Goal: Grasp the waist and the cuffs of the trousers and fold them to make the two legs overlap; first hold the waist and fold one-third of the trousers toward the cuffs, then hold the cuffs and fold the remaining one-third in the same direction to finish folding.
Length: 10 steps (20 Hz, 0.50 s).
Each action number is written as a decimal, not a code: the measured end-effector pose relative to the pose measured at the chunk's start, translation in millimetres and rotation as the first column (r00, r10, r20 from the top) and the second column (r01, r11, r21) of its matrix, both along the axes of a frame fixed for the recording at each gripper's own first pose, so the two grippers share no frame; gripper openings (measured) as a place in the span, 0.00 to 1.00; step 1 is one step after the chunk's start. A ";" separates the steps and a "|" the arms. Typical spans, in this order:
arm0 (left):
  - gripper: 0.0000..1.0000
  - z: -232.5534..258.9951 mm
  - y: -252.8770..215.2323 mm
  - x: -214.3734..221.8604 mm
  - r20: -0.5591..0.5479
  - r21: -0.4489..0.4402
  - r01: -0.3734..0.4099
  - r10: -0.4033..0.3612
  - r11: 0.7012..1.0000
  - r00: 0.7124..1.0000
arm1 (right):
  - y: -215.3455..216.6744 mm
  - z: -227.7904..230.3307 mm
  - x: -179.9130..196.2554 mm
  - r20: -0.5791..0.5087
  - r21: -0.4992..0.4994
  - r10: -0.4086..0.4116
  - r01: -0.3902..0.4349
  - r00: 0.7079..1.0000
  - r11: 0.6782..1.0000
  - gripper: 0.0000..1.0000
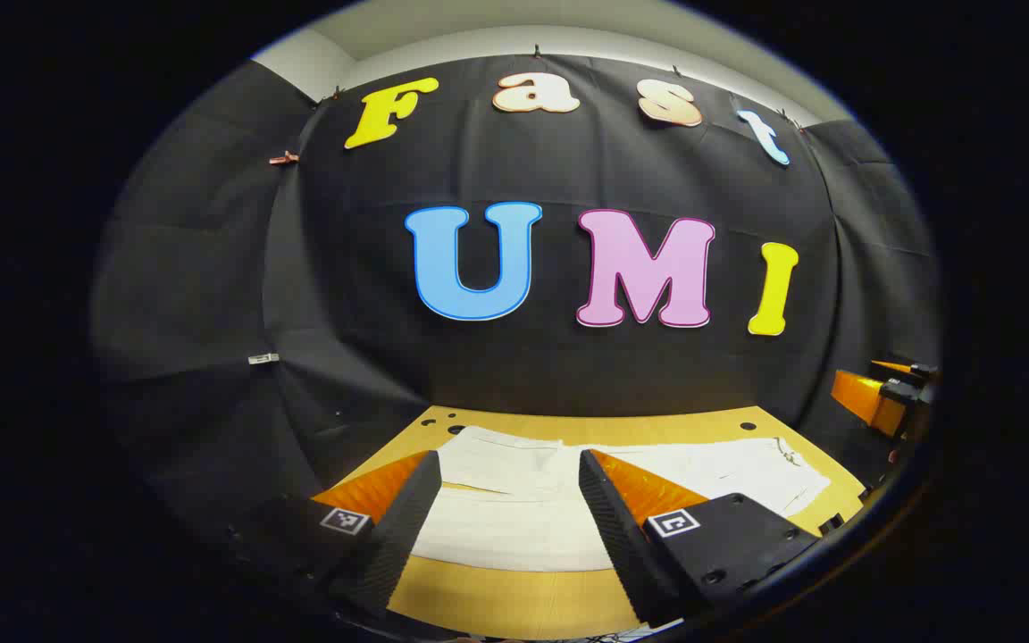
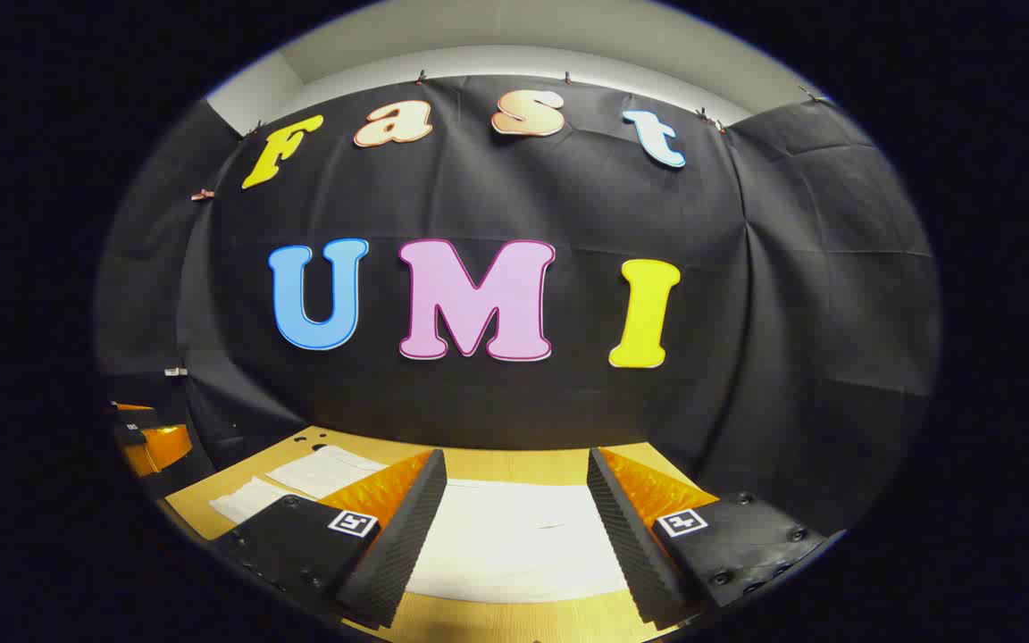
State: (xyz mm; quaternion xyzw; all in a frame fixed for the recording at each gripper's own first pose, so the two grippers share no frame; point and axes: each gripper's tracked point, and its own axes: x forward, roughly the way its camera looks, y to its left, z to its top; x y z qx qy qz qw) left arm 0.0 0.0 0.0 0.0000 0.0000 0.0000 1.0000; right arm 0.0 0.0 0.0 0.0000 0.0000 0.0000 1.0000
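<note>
White trousers (image 1: 514,500) lie spread flat across a wooden table (image 1: 514,603). In the left gripper view my left gripper (image 1: 506,509) hovers open above their near edge, with the cloth showing between the fingers and nothing held. The two legs run off to the left, and the waist part (image 1: 747,473) reaches right. In the right gripper view my right gripper (image 2: 514,527) is open too, above another stretch of the trousers (image 2: 514,540). More of the white cloth (image 2: 300,482) lies to its left. The right gripper (image 1: 885,393) also appears at the far right of the left gripper view.
The table has small dark holes (image 1: 747,426) along its far edge. Black cloth walls (image 1: 568,357) close the booth behind and on both sides. The left gripper (image 2: 144,438) appears at the left edge of the right gripper view.
</note>
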 end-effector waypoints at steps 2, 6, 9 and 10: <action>0.97 0.1 -6.4 7.8 -0.004 0.009 0.025 -0.025 1.000 1.000 | -5.4 1.0 4.3 0.008 0.002 -0.017 0.017 1.000 1.000 0.97; 0.97 5.0 -11.4 22.0 0.003 0.026 0.066 -0.066 0.997 0.998 | -24.1 4.1 13.3 0.021 0.001 -0.056 0.056 0.998 0.998 0.97; 0.97 7.8 -9.9 29.3 0.006 0.034 0.073 -0.074 0.997 0.997 | -33.7 4.4 16.2 0.024 0.007 -0.081 0.081 0.996 0.997 0.97; 0.97 8.9 -9.4 31.1 0.004 0.034 0.074 -0.074 0.997 0.997 | -36.0 4.0 17.2 0.024 0.009 -0.089 0.089 0.996 0.996 0.97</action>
